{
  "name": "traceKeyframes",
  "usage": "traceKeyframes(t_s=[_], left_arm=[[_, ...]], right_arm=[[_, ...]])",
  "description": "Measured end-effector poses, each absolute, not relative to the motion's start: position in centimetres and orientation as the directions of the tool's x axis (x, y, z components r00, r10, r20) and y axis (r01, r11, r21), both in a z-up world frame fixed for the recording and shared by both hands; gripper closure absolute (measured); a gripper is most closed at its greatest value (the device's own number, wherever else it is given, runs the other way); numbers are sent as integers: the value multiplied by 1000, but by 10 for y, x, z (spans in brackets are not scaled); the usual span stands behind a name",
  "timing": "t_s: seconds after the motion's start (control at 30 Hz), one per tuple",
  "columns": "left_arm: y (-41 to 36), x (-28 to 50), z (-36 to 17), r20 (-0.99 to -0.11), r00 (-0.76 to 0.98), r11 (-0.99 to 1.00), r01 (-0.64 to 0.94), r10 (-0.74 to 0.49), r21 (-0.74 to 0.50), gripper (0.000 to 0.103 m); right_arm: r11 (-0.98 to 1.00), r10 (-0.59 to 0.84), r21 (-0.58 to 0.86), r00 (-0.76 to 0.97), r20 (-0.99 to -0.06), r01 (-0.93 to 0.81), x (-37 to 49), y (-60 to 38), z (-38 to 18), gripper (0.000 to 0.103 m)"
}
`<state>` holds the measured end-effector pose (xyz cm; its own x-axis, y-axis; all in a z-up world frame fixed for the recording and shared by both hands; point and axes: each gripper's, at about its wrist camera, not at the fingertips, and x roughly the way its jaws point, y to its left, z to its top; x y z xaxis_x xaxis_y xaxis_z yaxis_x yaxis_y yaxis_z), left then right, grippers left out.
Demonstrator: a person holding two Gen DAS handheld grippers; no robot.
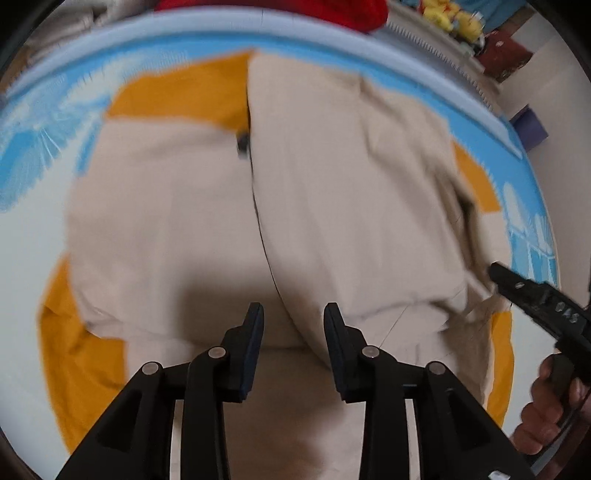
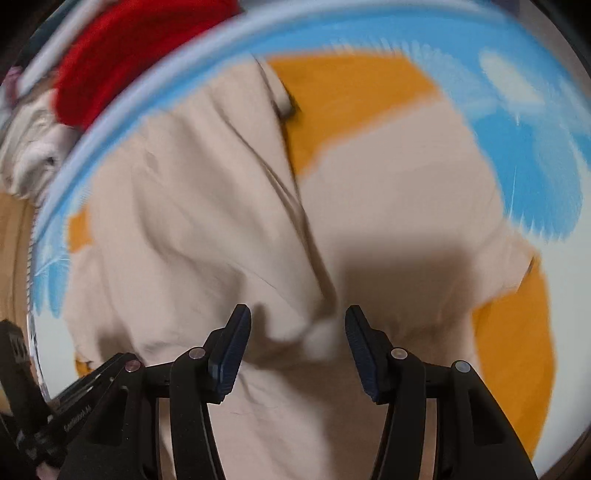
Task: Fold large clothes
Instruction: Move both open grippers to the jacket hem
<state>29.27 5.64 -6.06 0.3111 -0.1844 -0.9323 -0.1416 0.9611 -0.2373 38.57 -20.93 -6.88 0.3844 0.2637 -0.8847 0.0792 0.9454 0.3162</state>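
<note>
The left gripper (image 1: 293, 325) and right gripper (image 2: 298, 328) hang over the beige coat (image 1: 332, 206), both with jaws spread wide, holding nothing.

A blue and white printed sheet (image 1: 40, 147) covers the surface, its pale blue border (image 1: 184, 26) curving from 9 to 2 o'clock in the left wrist view; a red cloth (image 1: 280, 11) lies beyond that border at 12 o'clock; yellow soft toys (image 1: 450, 16) sit at 1 o'clock. In the right wrist view the red cloth shows at 11 o'clock; a crumpled whitish fabric (image 2: 29, 147) lies just beside it at 9 o'clock.
</note>
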Motion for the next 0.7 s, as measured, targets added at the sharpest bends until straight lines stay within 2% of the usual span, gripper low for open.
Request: traceKeyframes(t_s=[0.17,0.43,0.47,0.5,0.53,0.57,0.63,0.7], left_arm=[[71,278,-24,-892,422,956,-159,-162,-248,73],[108,226,34,-800,595,979,-105,-80,-175,73],[115,218,40,-789,609,979,-100,-80,-176,73],[121,209,44,-781,619,980,-95,-80,-176,73],[128,197,48,-776,627,981,-94,-72,-167,74],[136,183,53,-774,630,982,-106,-54,-155,78],[154,148,68,-770,636,976,-138,-42,-167,83],[169,114,78,-769,635,969,-140,-69,-202,85]], right_arm=[[927,293,374,597,-747,12,360,-222,-9,49],[938,252,346,748,-614,-31,318,-238,50,51],[938,247,344,762,-598,-34,311,-245,55,59],[942,237,334,783,-576,-39,301,-251,64,72],[944,233,328,793,-562,-45,292,-258,70,79],[945,232,322,807,-543,-55,281,-266,80,89],[940,241,333,829,-504,-71,256,-280,96,91],[939,222,339,861,-457,-62,219,-300,113,91]])
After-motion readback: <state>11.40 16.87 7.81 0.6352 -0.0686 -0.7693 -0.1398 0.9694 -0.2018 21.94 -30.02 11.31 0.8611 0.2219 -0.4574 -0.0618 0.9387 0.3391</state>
